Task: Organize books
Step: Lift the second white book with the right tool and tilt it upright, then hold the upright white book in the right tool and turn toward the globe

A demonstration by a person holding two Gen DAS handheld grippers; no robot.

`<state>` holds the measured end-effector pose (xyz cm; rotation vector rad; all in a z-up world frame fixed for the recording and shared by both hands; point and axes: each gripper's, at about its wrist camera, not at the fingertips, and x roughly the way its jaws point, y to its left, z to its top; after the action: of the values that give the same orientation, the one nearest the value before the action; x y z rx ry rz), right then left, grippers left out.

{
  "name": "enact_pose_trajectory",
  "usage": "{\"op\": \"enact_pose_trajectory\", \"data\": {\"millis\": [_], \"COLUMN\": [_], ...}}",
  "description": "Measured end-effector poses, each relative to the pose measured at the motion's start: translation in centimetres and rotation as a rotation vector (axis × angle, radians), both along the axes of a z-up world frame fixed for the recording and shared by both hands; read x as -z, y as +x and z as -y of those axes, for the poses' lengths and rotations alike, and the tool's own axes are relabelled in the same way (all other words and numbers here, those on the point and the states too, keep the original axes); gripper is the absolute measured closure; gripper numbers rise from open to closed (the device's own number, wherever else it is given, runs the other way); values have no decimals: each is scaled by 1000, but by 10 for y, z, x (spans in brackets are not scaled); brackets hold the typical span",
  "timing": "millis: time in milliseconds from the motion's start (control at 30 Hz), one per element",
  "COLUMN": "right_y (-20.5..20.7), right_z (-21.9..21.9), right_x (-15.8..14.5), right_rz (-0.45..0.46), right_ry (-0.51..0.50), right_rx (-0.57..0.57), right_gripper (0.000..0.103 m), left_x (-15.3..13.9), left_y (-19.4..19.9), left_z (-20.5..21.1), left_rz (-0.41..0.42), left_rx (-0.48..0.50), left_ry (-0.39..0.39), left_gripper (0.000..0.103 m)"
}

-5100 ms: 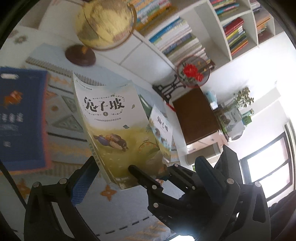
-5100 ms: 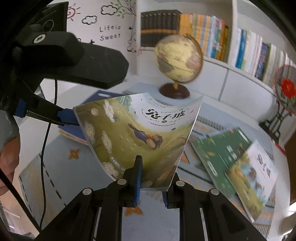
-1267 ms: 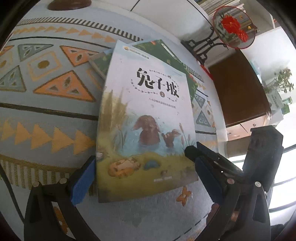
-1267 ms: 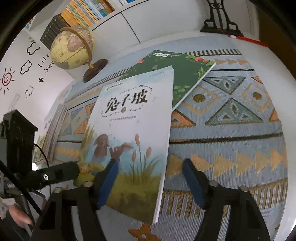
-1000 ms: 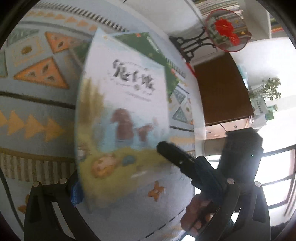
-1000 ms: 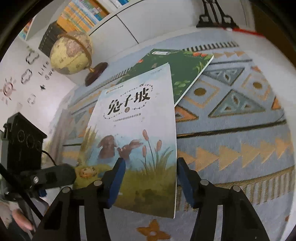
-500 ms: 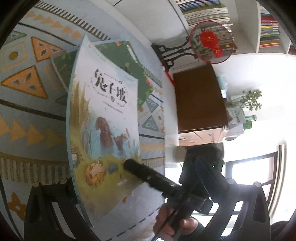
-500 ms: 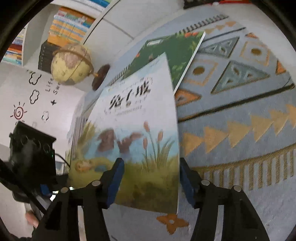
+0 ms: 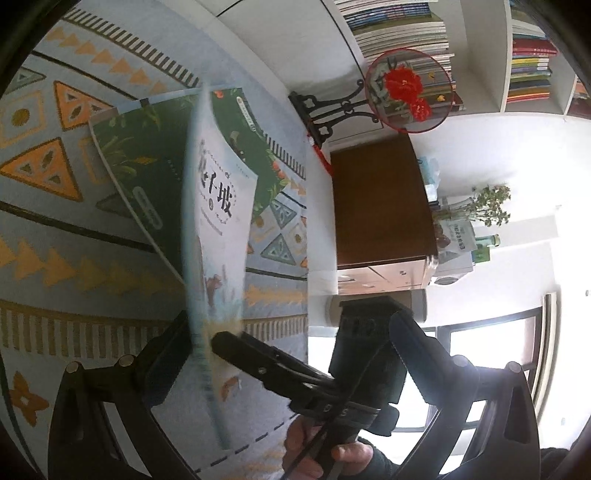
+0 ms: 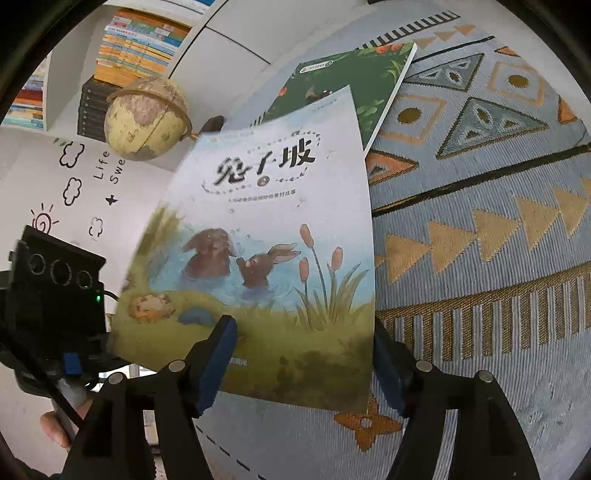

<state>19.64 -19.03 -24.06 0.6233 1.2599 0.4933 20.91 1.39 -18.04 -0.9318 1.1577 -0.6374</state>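
A pale-blue picture book with two rabbits (image 10: 266,221) is tipped up off the patterned mat (image 10: 480,221); in the left wrist view it stands almost on edge (image 9: 218,229). My right gripper (image 10: 303,332) straddles its lower right corner. One finger (image 10: 218,347) lies on the cover and the other sits behind the edge. Its jaws are opening and do not pinch the book. My left gripper (image 9: 288,332) is wide open, and the book's lower edge leans against its left finger (image 9: 162,362). A green book (image 9: 147,155) lies flat behind.
A globe (image 10: 146,118) stands at the back of the mat. A round fan ornament on a black stand (image 9: 406,88) sits near the white shelves full of books (image 9: 399,26). The table's edge (image 9: 317,221) runs beside a brown cabinet (image 9: 380,206).
The rabbit book lay flat on the green book; it is now tilted up steeply. The right jaws have widened around its corner. The left gripper has risen a little.
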Motion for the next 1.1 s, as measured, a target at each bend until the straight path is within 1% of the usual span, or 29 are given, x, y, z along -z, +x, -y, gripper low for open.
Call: {"op": "enact_pose_trajectory", "data": {"millis": [167, 267, 333, 400, 467, 533, 667, 800, 867, 933, 967, 1033, 1100], "right_y": [4, 6, 6, 7, 8, 6, 4, 1, -3, -8, -11, -18, -24], "right_z": [-9, -15, -15, -16, -16, -14, -11, 0, 6, 13, 17, 24, 32], "right_x": [-2, -4, -4, -4, -3, -2, -2, -5, -4, 0, 2, 5, 7], "right_rz": [-14, -19, -18, -19, -17, -16, -19, -40, -54, -85, -102, -126, -132], "right_ry": [-35, -64, -68, -60, -55, -53, -44, 6, 22, 61, 78, 121, 161], "right_rx": [-33, -44, -42, -33, -26, -22, -9, 24, 42, 56, 69, 90, 120], "right_gripper": [25, 23, 23, 23, 22, 22, 21, 21, 22, 22, 22, 22, 22], "left_x": [-9, -7, -5, -1, 6, 18, 36, 46, 49, 48, 46, 42, 41], "left_y": [1, 3, 3, 2, 1, 0, 1, 2, 2, 2, 3, 3, 4], "left_z": [0, -2, -4, -6, -7, -9, -6, 4, 6, 9, 11, 15, 18], "left_rz": [32, 38, 35, 31, 12, -10, -50, -78, -91, -106, -103, -88, -91], "left_rx": [14, 16, 15, 15, 16, 6, -10, -1, 1, 1, 6, 25, 39], "left_ry": [-12, -8, -13, 3, 20, 18, -14, -73, -140, -211, -218, -195, -190], "left_gripper": [1, 1, 1, 1, 1, 1, 1, 1, 1, 1, 1, 1, 1]}}
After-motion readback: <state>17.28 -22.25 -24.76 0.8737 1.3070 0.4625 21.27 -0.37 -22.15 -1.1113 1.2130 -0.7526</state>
